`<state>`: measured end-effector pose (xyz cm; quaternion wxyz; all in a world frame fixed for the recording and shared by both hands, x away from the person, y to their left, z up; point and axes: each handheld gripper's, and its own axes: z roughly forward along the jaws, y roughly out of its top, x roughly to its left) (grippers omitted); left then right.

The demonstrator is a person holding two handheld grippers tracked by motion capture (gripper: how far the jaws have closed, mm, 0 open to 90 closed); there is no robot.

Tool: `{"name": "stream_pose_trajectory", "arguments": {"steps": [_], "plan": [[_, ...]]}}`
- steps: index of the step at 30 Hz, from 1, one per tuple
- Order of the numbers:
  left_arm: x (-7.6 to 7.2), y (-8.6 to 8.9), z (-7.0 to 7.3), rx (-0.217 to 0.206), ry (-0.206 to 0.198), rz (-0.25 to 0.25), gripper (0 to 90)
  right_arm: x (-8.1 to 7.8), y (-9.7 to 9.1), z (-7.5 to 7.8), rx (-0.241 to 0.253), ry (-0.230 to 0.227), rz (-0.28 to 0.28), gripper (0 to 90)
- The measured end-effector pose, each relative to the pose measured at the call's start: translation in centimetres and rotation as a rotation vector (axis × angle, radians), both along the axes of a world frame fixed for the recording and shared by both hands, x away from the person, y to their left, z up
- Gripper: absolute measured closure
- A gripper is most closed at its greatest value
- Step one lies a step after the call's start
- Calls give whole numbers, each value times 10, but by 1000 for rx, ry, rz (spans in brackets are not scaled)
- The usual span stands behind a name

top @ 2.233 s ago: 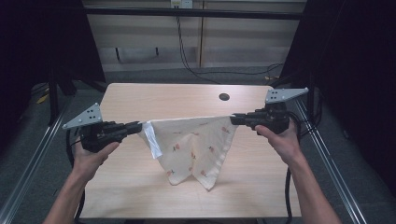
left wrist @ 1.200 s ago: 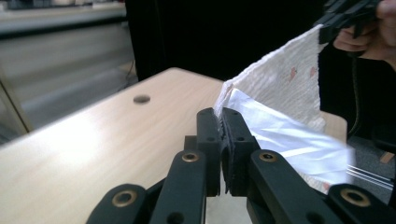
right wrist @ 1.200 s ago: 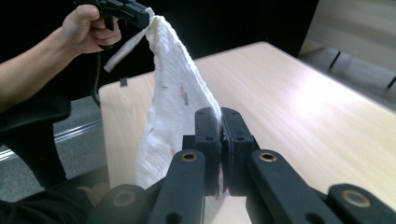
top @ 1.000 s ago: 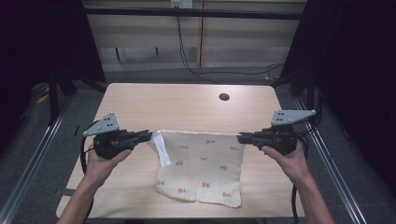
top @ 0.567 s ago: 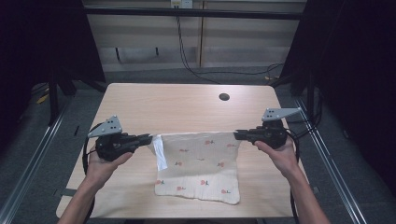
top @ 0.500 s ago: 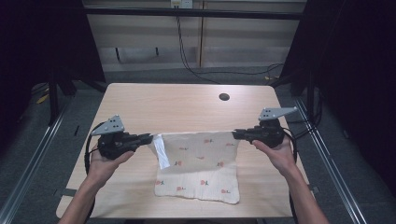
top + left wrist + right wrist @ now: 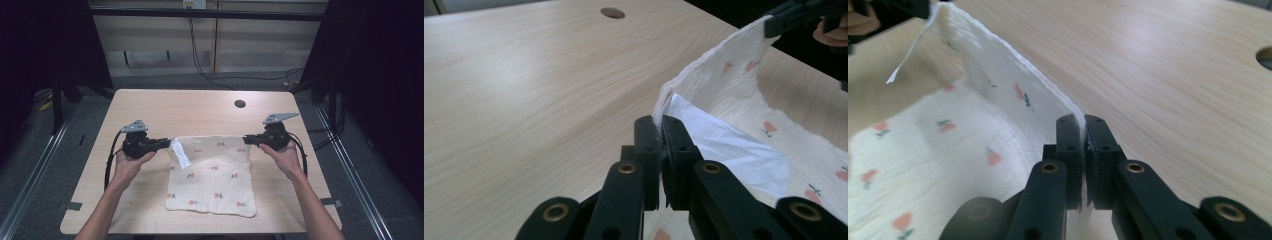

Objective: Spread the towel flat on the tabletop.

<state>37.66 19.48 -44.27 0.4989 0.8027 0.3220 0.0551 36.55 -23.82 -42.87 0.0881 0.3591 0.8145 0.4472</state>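
A cream cloth (image 7: 212, 175) printed with small red flowers lies mostly flat on the wooden table (image 7: 200, 107), its near edge towards the person. My left gripper (image 7: 167, 142) is shut on the cloth's far left corner (image 7: 663, 107), where a white label (image 7: 729, 145) hangs down. My right gripper (image 7: 246, 140) is shut on the far right corner (image 7: 1079, 120). The far edge (image 7: 1013, 50) is stretched taut between the two grippers, just above the table. In the left gripper view the right gripper (image 7: 791, 15) shows at the top right with its corner.
A round cable hole (image 7: 240, 104) sits in the table near its far right. Bare wood lies beyond the cloth and to both sides. Dark frame rails (image 7: 350, 165) and floor run along the table's edges.
Both grippers came down and moved away from the person with the cloth corners held. The cloth went from hanging bunched to spread flat on the table.
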Motion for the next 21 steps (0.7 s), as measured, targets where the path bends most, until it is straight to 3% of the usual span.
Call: {"name": "stream_pose_trajectory", "arguments": {"steps": [2, 7, 9, 12, 15, 20, 21], "plan": [[6, -1, -7, 1, 20, 6, 866, 8, 1, -9, -37, 20, -24, 861], [18, -5, -22, 36, 69, 16, 861, 21, 0, -27, -45, 67, -53, 843], [23, -6, -28, 40, 83, 24, 857, 25, 2, -34, -74, 85, -63, 811], [30, -8, -35, 51, 111, 52, 795, 29, 6, -43, -84, 90, -81, 796], [32, -7, -36, 54, 108, 68, 748, 33, 6, -47, -81, 91, -112, 732], [30, -2, -31, 34, 99, 60, 728, 35, 0, -47, -60, 79, -136, 734], [28, -2, -31, 45, 90, 53, 728, 34, -1, -46, -54, 77, -133, 734]]}}
